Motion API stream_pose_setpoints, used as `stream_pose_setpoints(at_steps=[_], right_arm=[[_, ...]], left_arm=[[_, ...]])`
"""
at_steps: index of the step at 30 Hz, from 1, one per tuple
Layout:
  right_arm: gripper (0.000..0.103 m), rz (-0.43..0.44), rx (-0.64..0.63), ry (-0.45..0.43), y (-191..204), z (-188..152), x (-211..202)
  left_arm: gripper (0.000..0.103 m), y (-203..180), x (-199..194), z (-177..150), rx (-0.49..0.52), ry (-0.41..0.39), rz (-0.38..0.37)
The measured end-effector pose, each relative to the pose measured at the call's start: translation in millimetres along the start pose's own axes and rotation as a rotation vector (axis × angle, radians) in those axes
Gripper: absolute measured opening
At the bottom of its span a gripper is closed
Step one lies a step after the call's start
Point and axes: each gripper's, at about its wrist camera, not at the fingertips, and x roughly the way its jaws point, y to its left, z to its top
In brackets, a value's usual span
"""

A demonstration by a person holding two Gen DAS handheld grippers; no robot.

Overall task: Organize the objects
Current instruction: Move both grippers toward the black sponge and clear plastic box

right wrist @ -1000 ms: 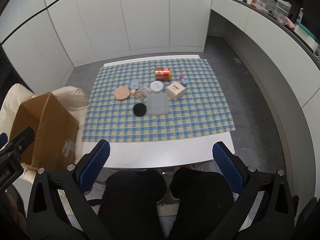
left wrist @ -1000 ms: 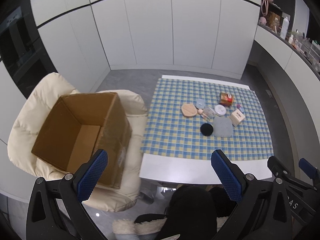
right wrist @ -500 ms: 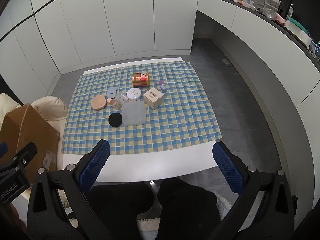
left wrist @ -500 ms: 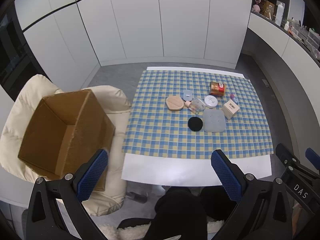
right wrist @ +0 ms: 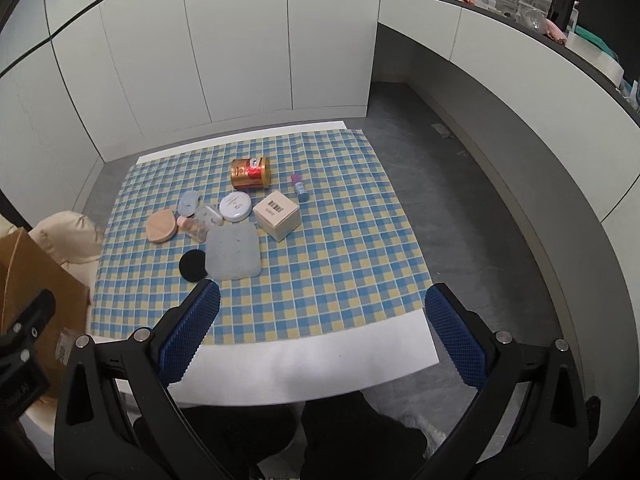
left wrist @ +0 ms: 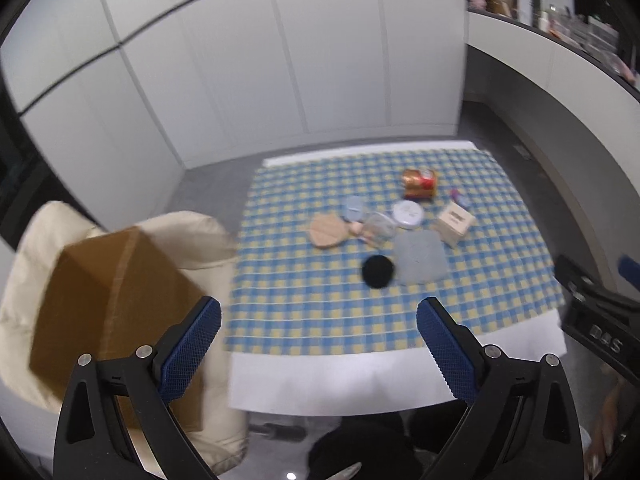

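Note:
Several small items lie grouped on the checked cloth (right wrist: 320, 264): a gold can (right wrist: 250, 173) on its side, a white round tin (right wrist: 235, 206), a beige carton (right wrist: 277, 215), a grey-blue pad (right wrist: 233, 251), a black disc (right wrist: 193, 265), a tan puff (right wrist: 161, 227) and a small blue bottle (right wrist: 299, 188). An open cardboard box (left wrist: 108, 304) sits on a cream chair to the left. My left gripper (left wrist: 318, 346) hangs above the table's near edge, its jaws closing with nothing between them. My right gripper (right wrist: 322, 332) is open and empty, also short of the items.
The white table (right wrist: 304, 372) has bare cloth to the right of the group. A cream padded chair (left wrist: 188, 240) carries the box. White cupboards stand behind, and a curved counter with clutter (right wrist: 520, 4) runs along the right. The person's dark-clad legs (right wrist: 336, 436) are under the near edge.
Both grippers have come down and forward toward the table, so the items look larger. In the left wrist view the box has slid toward the lower left, and the left jaws have narrowed slightly.

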Motion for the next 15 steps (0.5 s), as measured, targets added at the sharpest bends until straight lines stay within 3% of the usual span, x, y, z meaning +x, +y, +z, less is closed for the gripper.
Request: stream_pose_setpoints(at_steps=[5, 12, 15], right_arm=[[0.103, 0.032, -0.103, -0.071, 5, 2, 26], [0.103, 0.215, 0.058, 0.036, -15, 0, 94], [0.103, 0.169, 0.060, 0.057, -16, -2, 123]], left_arm=[[0.099, -8, 40, -6, -0.050, 0.048, -0.085], [0.099, 1, 116, -18, -0.218, 0.165, -0.172], [0.099, 3, 148, -25, -0.268, 0.202, -0.173]])
